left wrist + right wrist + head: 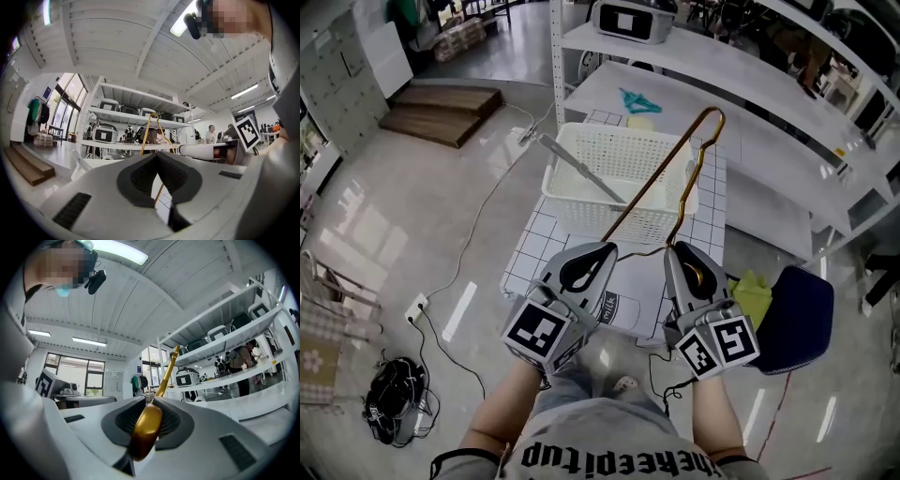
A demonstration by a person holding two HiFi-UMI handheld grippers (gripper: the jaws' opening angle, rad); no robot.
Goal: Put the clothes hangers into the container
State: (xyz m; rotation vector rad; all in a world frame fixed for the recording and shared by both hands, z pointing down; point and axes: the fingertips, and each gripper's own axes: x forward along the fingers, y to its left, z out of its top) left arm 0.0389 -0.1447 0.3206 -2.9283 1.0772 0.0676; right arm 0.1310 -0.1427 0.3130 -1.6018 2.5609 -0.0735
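Note:
A gold wire clothes hanger is held up between both grippers, its hook high over the far right corner of the white mesh basket. My left gripper is shut on the thin end of one hanger arm. My right gripper is shut on the thick rounded end of the other arm. Both grippers point level at the basket from its near side. A pale grey hanger lies slanted inside the basket. A teal hanger lies on the shelf behind.
The basket stands on a small table with a grid-pattern top. A white shelf rack runs behind and to the right. A dark blue chair and a yellow-green cloth sit at the right. Cables lie on the floor at left.

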